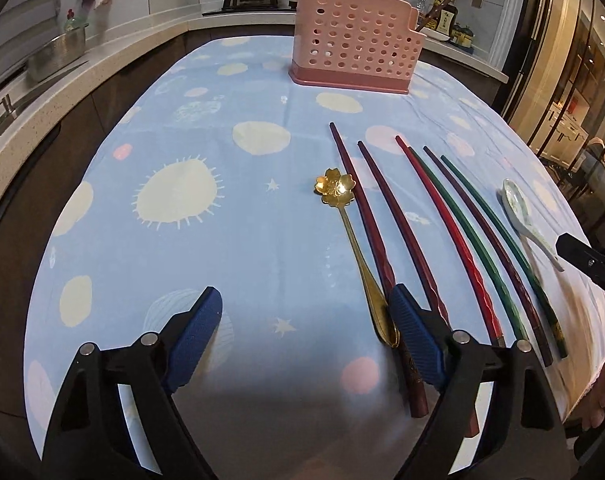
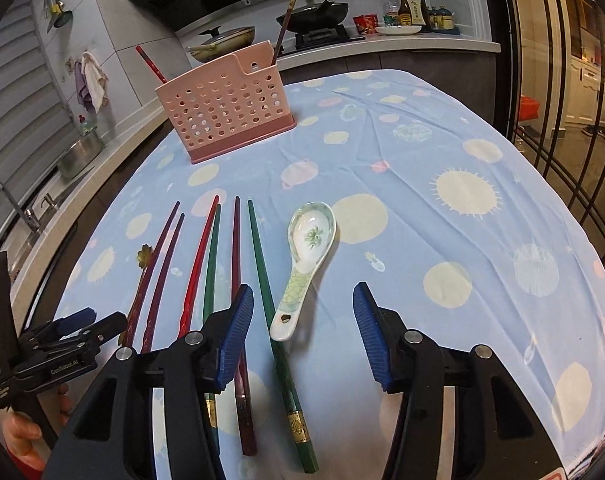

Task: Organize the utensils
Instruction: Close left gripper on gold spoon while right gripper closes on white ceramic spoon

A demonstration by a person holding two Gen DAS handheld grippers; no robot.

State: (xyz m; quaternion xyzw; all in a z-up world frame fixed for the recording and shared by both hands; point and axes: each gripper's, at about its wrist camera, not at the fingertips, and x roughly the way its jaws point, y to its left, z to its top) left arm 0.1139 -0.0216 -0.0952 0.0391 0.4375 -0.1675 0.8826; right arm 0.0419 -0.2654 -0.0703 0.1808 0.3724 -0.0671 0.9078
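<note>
Six chopsticks (image 2: 206,276) lie side by side near-centre on the blue cloth (image 2: 422,184) w/ gold flower spoon (image 1: 336,188) at left & ceramic spoon (image 2: 304,260) at right, pink caddy (image 2: 226,108) far back, while left gripper (image 1: 306,312) & right gripper (image 2: 302,304) both hang above w/ fingers apart, empty.
</note>
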